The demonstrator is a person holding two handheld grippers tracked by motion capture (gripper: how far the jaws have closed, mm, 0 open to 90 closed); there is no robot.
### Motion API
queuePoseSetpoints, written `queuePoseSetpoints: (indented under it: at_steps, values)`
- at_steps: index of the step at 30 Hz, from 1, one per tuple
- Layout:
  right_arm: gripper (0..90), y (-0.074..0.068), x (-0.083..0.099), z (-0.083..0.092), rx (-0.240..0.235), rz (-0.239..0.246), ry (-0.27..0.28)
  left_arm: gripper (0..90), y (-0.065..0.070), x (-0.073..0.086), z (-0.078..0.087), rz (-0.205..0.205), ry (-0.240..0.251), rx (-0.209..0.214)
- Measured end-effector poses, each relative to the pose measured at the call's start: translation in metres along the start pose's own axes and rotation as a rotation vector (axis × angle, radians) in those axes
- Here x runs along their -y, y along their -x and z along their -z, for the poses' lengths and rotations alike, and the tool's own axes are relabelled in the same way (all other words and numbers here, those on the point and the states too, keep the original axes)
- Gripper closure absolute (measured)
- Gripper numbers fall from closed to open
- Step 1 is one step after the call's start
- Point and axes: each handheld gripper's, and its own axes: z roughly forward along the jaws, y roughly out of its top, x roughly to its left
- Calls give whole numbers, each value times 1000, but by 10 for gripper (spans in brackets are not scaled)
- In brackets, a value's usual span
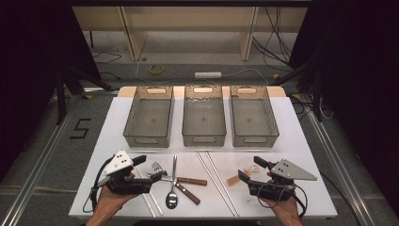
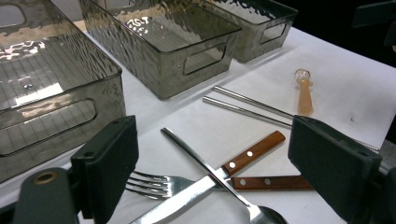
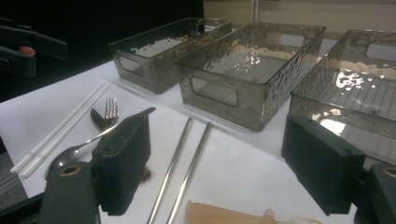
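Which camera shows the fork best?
The left gripper view: the fork lies close, prongs clear, its handle crossed by the knife and spoon. The high view shows it small; the right gripper view shows just its prongs.

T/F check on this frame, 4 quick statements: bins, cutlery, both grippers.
1. Three bins stand in a row, all empty. True: left bin, middle bin, right bin.
2. The left gripper is shut on the fork. False: its jaws are open; the fork lies on the table.
3. The spoon crosses the wooden-handled knife. True.
4. The metal chopsticks lie in the middle bin. False: they lie on the table, in front of the bins.
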Motion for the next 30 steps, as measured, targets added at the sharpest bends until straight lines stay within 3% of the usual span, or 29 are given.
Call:
queuePoseSetpoints:
  at_steps: [8, 15, 26, 30]
  values:
    - [250, 1, 0, -1, -4, -2, -6, 157, -1, -4, -2, -26, -61, 25]
    - [252, 3, 1, -1, 0, -13, -6, 158, -2, -14, -8, -118, -172, 36]
    - [254, 4, 1, -1, -6, -16, -8, 159, -3, -17, -12, -160, -231, 50]
    - [256, 3, 1, -1, -13, -16, -14, 166, -5, -25, -9, -214, -295, 58]
